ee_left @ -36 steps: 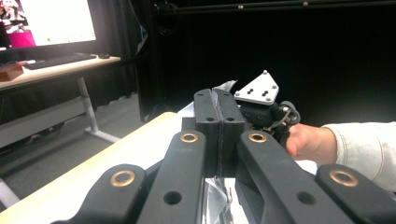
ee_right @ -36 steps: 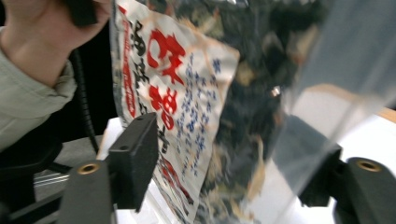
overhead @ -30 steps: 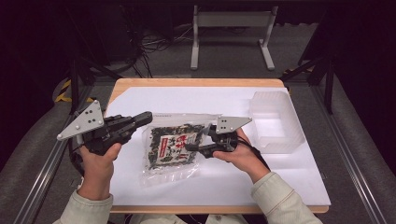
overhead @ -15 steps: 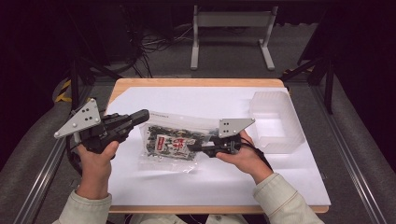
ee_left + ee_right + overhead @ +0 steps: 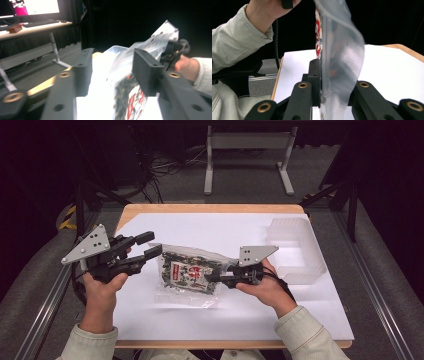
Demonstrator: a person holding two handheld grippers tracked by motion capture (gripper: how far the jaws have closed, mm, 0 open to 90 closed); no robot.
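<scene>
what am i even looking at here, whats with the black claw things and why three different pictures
A person sits at a table covered in white, holding a hand-operated black claw in each hand; there is no robot. The high view looks down from above. The other two pictures come from small cameras that ride on each claw and look along its jaws.

The right gripper is shut on the edge of a clear snack bag with dark contents and a red-and-white label; in the right gripper view the plastic sits pinched between the jaws. The left gripper has just been opening: its jaws stand apart beside the bag, nothing pressed between them. A clear plastic tray sits at the table's right.
</scene>
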